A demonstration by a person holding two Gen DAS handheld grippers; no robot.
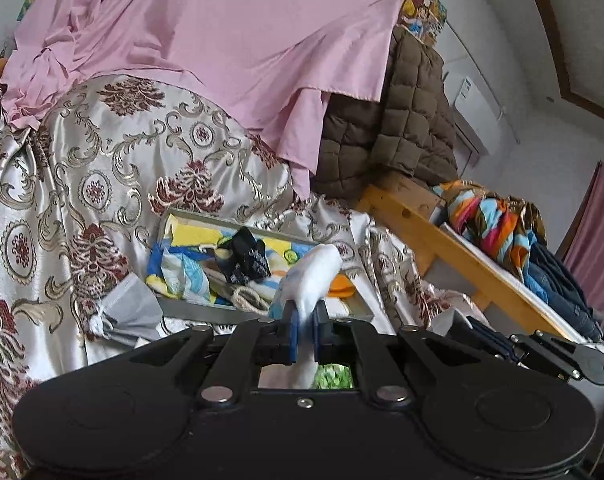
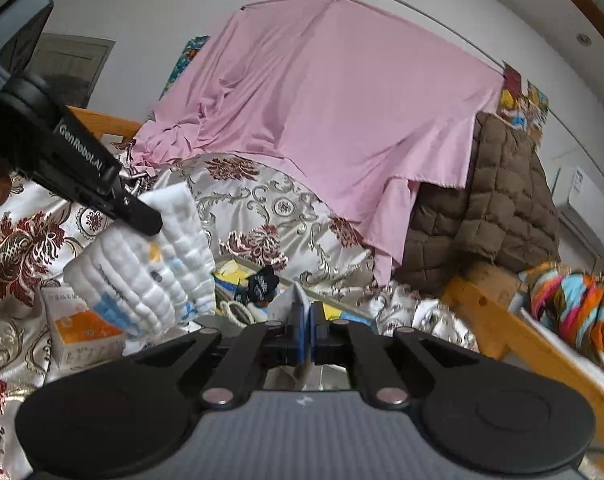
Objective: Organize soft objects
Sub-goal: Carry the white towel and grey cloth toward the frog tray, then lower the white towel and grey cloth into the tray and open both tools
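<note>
My left gripper (image 1: 305, 312) is shut on a white pack of tissues (image 1: 311, 276) and holds it above the near edge of a grey tray (image 1: 190, 308). The tray holds a colourful cloth (image 1: 186, 264), a dark sock (image 1: 246, 262) and a coil of rope (image 1: 248, 300). In the right wrist view the left gripper (image 2: 142, 214) shows at the left, clamped on the white tissue pack (image 2: 142, 276). My right gripper (image 2: 306, 312) is shut on a thin grey piece of cloth or paper (image 2: 292, 298) near the tray's right side.
A grey face mask (image 1: 130, 312) lies left of the tray on the floral satin bedspread (image 1: 82, 168). An orange and white box (image 2: 82, 332) lies on the bedspread. A pink sheet (image 1: 230, 40) and brown quilted coat (image 1: 405, 120) hang behind. A wooden bed rail (image 1: 433, 240) and colourful clothes (image 1: 489, 224) are at the right.
</note>
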